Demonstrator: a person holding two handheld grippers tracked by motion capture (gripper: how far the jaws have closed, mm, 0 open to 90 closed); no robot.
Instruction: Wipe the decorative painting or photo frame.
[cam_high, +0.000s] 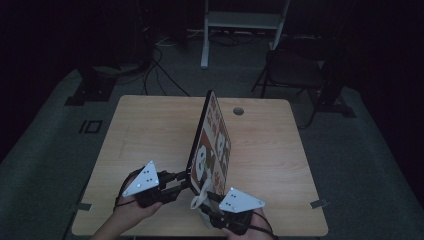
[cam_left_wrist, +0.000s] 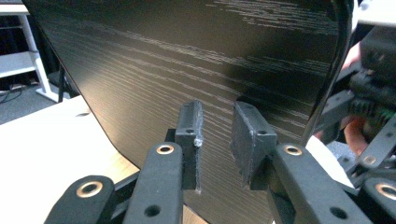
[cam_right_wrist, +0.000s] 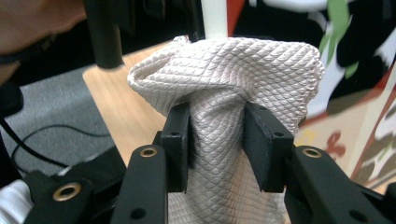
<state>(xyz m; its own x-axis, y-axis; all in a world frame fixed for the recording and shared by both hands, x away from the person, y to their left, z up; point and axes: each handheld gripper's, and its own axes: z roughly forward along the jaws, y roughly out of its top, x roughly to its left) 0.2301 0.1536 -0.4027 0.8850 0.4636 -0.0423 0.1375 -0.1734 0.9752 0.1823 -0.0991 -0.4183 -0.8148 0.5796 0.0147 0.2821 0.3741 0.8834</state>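
High view: a flat rectangular board (cam_high: 212, 145) with a black wood-grain back and a printed red-and-cream face stands on edge on the light wooden table (cam_high: 270, 150). The left gripper (cam_high: 172, 184) clamps its near edge, jaws nearly closed. The right gripper (cam_right_wrist: 217, 140) pinches a cream woven cloth (cam_right_wrist: 233, 74) against the printed side.

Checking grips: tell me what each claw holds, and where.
Right claw pinches the bunched white cloth at its middle. Left claw grips the board by its near edge.
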